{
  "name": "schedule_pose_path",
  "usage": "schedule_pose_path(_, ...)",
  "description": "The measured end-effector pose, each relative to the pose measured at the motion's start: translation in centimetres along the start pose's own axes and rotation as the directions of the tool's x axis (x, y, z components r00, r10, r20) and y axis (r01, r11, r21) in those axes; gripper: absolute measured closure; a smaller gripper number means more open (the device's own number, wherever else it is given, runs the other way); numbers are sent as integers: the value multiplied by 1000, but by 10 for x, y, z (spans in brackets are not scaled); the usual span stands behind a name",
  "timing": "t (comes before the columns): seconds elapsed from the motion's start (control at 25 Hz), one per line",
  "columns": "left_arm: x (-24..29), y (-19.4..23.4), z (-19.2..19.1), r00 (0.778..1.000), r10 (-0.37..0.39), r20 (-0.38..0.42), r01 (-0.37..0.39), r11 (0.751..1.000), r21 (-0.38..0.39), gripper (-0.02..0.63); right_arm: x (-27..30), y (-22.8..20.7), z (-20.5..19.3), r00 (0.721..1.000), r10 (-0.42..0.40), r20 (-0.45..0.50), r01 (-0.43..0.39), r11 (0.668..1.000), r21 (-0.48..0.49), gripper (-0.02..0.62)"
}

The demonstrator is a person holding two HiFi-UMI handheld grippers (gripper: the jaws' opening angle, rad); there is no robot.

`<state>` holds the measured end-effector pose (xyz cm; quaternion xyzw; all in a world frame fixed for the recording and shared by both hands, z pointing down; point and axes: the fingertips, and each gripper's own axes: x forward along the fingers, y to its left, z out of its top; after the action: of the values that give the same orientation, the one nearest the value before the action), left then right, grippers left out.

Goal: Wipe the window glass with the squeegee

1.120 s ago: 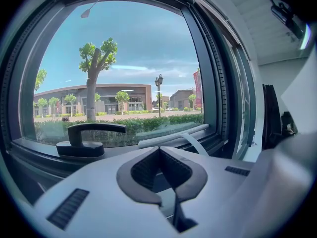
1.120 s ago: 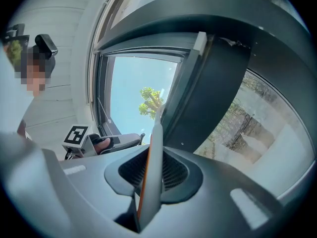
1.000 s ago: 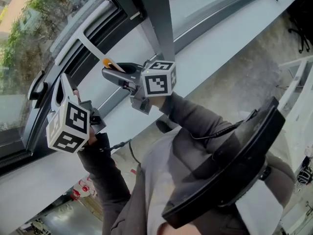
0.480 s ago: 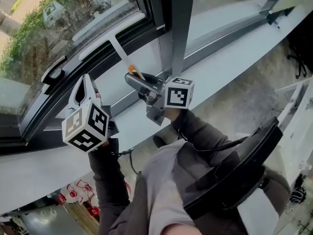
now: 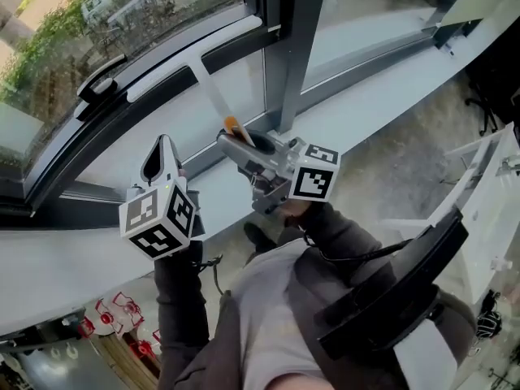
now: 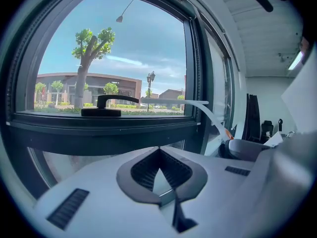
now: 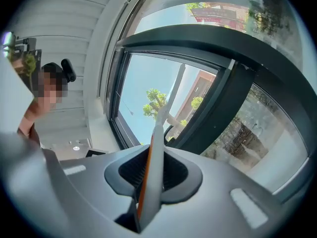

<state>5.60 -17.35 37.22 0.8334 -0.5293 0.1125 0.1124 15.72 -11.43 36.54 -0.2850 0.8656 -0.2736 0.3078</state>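
The right claw (image 5: 233, 140) is clenched on the squeegee (image 5: 208, 89). In the right gripper view the tool's flat white handle (image 7: 156, 148), with a thin orange strip along one edge, stands edge-on between the ribbed dark pads of this claw (image 7: 151, 168). The pads press on it from both sides. From the head view the squeegee is a slim white T. Its handle rises from the claw at a slant, and its long straight blade lies along the lower edge of the window glass (image 5: 73, 35), just above the dark frame (image 5: 299, 35). Whether the blade touches the pane cannot be told.

The left claw (image 5: 162, 148) is empty. In the left gripper view the tips of this claw (image 6: 158, 149) meet in a point, and only a small triangular gap shows between the grooved pads lower down. It hangs close to the white window sill (image 5: 390, 80), below a curved black lever handle (image 5: 101, 84) mounted on the frame rail. In that same view the squeegee (image 6: 208, 114) shows as a smooth white arc off to the right of the handle (image 6: 106, 106). The glass (image 6: 114, 48) looks clear, with trees and low buildings beyond it.
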Motion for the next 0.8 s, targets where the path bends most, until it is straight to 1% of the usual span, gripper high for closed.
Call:
schedule_pose_path(0.12,-24,-12,-7,1000,9,5,-9,1000,7,604,-13,16,-8,1000,6,-5,-6,1000,13,540)
schedule_pose_path(0.24,-49,-28,-7,999,36,28,-36,999,8,604,-34,30,-10,1000,12,-5,-12,1000,17,540)
schedule_pose_path(0.36,-97,-47,-12,996,75,57,-76,997,20,604,-65,63,-19,1000,23,1,-23,1000,8,539)
schedule_pose_path(0.44,-128,-56,-26,994,100,50,-102,994,35,604,-83,85,-34,1000,28,1,-28,1000,14,540)
schedule_pose_path(0.52,-139,-61,-38,993,113,32,-115,993,40,604,-89,92,-42,999,35,-11,-35,999,32,539)
schedule_pose_path(0.64,-138,-68,-39,993,119,22,-120,992,44,604,-86,94,-39,999,43,-27,-42,998,46,538)
schedule_pose_path(0.72,-143,-74,-40,993,113,22,-114,992,56,604,-86,103,-36,998,51,-21,-50,998,38,538)
schedule_pose_path(0.8,-162,-78,-46,995,97,29,-99,993,71,604,-90,122,-40,998,56,-4,-56,998,10,538)
